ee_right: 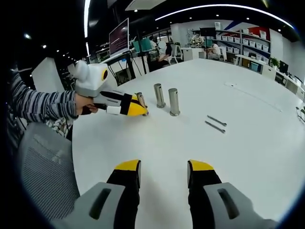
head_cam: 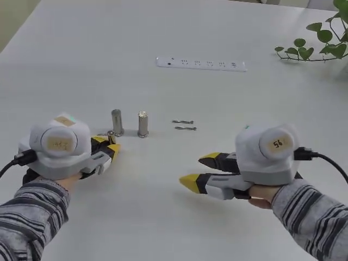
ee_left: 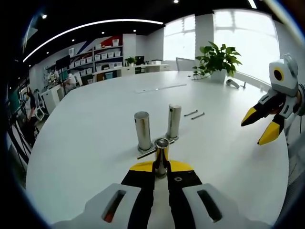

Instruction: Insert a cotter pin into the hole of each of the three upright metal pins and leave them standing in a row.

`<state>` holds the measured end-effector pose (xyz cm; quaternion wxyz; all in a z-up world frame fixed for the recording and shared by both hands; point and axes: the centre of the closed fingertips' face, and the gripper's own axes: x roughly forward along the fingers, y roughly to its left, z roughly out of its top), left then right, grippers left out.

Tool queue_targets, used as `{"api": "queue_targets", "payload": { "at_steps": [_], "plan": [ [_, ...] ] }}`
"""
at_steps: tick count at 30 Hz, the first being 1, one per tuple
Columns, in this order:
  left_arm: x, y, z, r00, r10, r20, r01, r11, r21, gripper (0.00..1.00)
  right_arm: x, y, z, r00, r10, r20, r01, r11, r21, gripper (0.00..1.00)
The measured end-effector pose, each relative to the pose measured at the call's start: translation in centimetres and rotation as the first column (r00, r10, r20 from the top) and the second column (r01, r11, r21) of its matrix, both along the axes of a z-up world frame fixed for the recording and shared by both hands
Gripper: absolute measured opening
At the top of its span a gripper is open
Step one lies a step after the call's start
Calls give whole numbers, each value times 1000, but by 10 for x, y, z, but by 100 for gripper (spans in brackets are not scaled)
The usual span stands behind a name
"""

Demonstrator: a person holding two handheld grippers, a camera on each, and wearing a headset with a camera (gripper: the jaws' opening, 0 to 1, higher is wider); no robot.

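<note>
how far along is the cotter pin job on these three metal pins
About a third. Done, apparently: one thin cotter pin sits through the short silver metal pin. In hand: the left gripper is shut on that pin. Left: two standing metal pins look bare, two loose cotter pins lie on the white table, and the right gripper is open.
</note>
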<state>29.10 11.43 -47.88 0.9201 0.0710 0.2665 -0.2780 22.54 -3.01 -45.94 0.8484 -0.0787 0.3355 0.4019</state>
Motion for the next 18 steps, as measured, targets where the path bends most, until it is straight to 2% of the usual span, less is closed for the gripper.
{"api": "queue_targets", "payload": {
  "at_steps": [10, 14, 18],
  "plan": [
    [-5, 3, -4, 1000, 14, -13, -14, 1000, 9, 18, -2, -3, -2, 1000, -6, -9, 6, 1000, -1, 36],
    [-8, 4, 2, 1000, 20, -13, -20, 1000, -11, 26, 0, -2, 1, 1000, -11, -3, 11, 1000, 10, 36],
    [-11, 6, 9, 1000, 30, -6, -30, 999, -28, 37, 4, -1, 7, 1000, -12, 14, 12, 1000, 21, 36]
  ]
}}
